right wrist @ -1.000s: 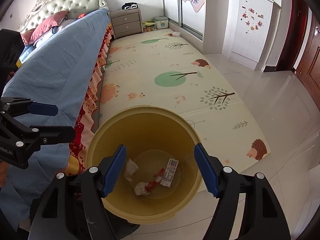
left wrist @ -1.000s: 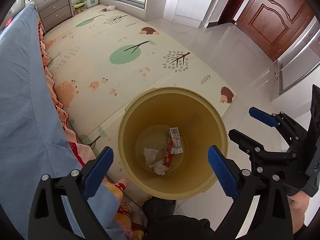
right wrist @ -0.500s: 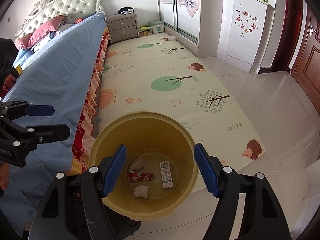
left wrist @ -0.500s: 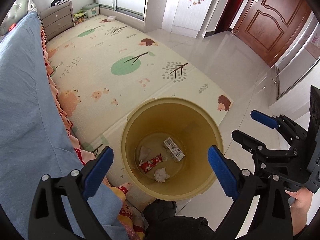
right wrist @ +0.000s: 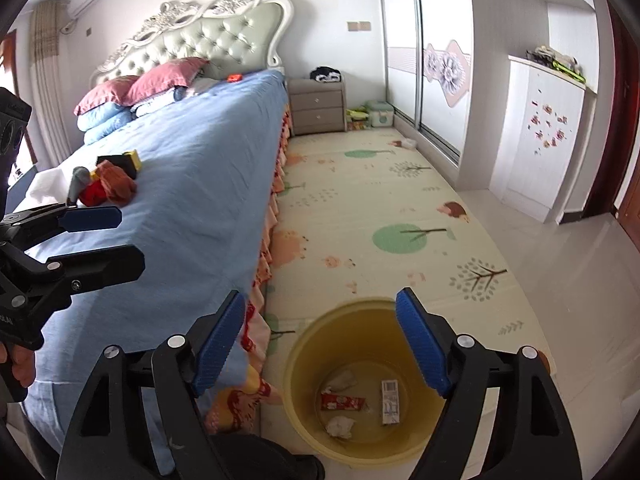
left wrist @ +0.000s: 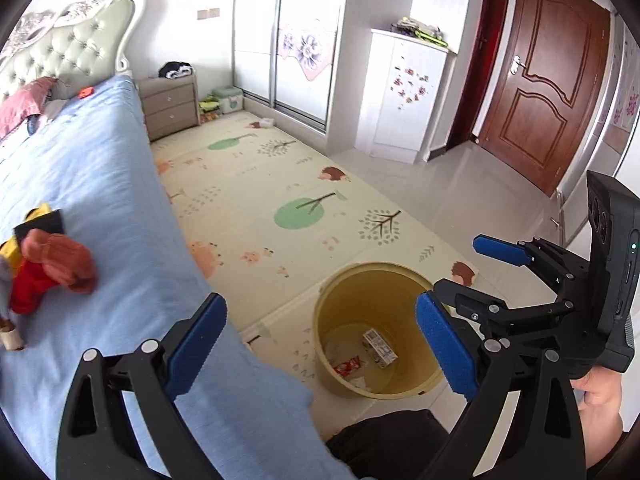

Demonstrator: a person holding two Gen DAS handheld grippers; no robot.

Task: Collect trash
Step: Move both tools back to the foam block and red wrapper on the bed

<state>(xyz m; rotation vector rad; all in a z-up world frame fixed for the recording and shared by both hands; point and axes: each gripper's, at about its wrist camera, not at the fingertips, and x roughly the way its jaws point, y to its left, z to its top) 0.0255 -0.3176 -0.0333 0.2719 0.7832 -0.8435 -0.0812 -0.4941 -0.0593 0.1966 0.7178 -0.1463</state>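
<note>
Both claws are empty: the right gripper (right wrist: 320, 344) is opening with nothing between its pads, the left gripper (left wrist: 320, 344) spread wide. Trash (right wrist: 344, 402) lies in the yellow bin (right wrist: 304, 360) on the floor, below and ahead of both. Both point downward, the left nearer the bed (right wrist: 192, 184), whose clutter (right wrist: 108, 182) lies up-left

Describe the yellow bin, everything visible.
The yellow bin is a round, open-topped bucket of what looks like smooth plastic, with a rolled rim and no lid. It stands upright on the floor at the edge of the play mat, close beside the bed's frilled skirt. Inside on the bottom lie a red wrapper, a small white printed carton and crumpled white paper. Nothing grips it; neither gripper's fingers touch it.
</note>
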